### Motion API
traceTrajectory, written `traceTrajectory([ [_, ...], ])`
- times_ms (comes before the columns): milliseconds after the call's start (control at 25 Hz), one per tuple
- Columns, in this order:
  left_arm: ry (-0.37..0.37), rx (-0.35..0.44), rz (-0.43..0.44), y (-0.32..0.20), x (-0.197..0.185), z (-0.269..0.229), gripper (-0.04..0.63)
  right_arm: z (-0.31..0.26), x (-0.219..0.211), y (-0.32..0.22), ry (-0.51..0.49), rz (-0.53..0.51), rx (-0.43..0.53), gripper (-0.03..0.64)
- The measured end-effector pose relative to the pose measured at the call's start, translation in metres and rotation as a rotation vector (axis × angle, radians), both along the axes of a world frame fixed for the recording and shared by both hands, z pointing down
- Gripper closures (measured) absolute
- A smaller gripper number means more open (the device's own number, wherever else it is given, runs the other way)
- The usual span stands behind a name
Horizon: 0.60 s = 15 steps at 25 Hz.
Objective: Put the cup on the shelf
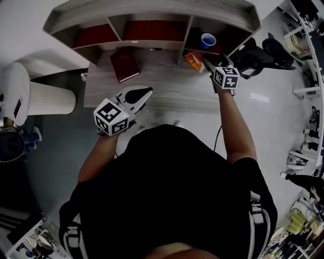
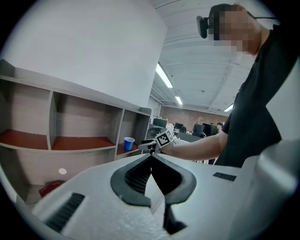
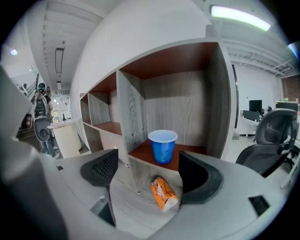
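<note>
Grey wood-grain covers both the desk point(image 1: 162, 86) and the shelf point(image 1: 152, 14) at its back edge; the shelf's three open compartments have reddish-brown floors. Towards the left of the desk, a dark red hardback book point(image 1: 124, 64) lies flat under the middle compartment.

The left gripper point(image 1: 144, 94) hangs low over the desk's near edge. Its own view shows its ridged black pads pressed together with nothing between them point(image 2: 151, 161), and it sits well apart from the cup.

Further right, a crinkled orange packet point(image 1: 193, 61) lies on the desk just below the right-hand compartment. The right gripper point(image 1: 205, 62) is above the packet with its jaws spread wide and nothing held.

The cup point(image 3: 162, 146) stands upright on the floor of that right-hand compartment, mouth up. It is blue smooth plastic, tapering towards the base, with a pale rim. In the right gripper view it lies straight ahead and slightly higher, lined up with the gap between the pads point(image 3: 199, 177) but beyond them and not touching. The right gripper is by far the nearer one.

By placement the cup is already on the shelf. What seems left is a straight pull back, which calls for little care since the jaws stand clear of it.
</note>
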<state>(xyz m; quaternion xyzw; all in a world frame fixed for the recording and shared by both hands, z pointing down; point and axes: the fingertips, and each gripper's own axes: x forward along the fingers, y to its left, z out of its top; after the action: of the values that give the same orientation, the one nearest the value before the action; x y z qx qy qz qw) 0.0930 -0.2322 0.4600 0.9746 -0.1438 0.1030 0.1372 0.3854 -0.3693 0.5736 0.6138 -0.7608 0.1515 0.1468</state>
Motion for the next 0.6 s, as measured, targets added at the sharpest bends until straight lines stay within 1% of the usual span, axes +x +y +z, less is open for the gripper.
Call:
traceTrajectory([
  [320, 0.012, 0.006, 0.046, 0.008, -0.008, -0.001, 0.580, -0.029, -0.024, 0.032, -0.017, -0.036, 0.025, 0.218],
  [600, 0.025, 0.012, 0.059, 0.010, -0.015, -0.006, 0.580, -0.060, -0.041, 0.064, -0.025, -0.027, 0.078, 0.219],
])
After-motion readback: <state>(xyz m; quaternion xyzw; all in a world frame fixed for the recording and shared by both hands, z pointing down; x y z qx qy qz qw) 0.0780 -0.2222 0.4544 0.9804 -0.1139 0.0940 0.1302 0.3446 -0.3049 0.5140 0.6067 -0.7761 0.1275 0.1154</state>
